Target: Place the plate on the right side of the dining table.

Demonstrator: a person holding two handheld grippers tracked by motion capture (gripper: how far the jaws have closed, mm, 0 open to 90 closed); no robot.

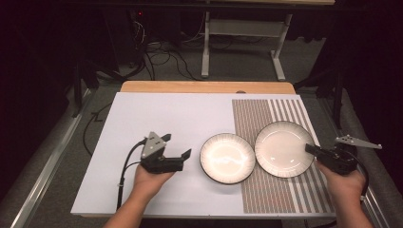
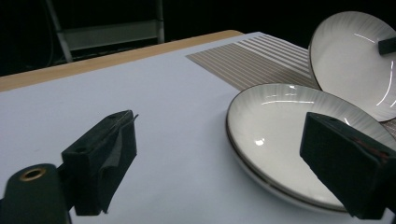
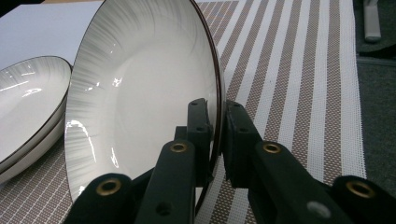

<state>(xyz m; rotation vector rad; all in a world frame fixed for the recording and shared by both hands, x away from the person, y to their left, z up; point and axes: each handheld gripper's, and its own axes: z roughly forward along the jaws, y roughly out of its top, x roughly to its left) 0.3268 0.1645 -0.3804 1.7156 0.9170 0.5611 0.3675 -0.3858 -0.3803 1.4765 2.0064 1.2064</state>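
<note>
Right gripper [image 1: 311,149]: its two black jaws are pinched on the rim of the larger white ceramic plate with a thin dark edge line [image 1: 283,148], at about 3 o'clock of that plate in the high view. In the right gripper view the same gripper [image 3: 218,123] has one pad on the inner face and one on the outer face of the rim.
Larger plate: tilted up on edge, hollow side facing the left in the right gripper view [image 3: 140,93]; it is over the brown-and-white striped woven placemat [image 1: 285,190] at the table's right side.
Left gripper [image 1: 178,147]: jaws spread wide with nothing between them, held over the bare table at 9 o'clock of the smaller plate. Seen from the left gripper view [image 2: 224,154], the pads stand well apart.
Smaller white ceramic plate with a dark rim [image 1: 227,158]: lies flat on the pale grey table top [image 1: 157,114], its right edge at the placemat's border, at 8 o'clock of the larger plate and just beside it; whether the two rims touch I cannot tell.
</note>
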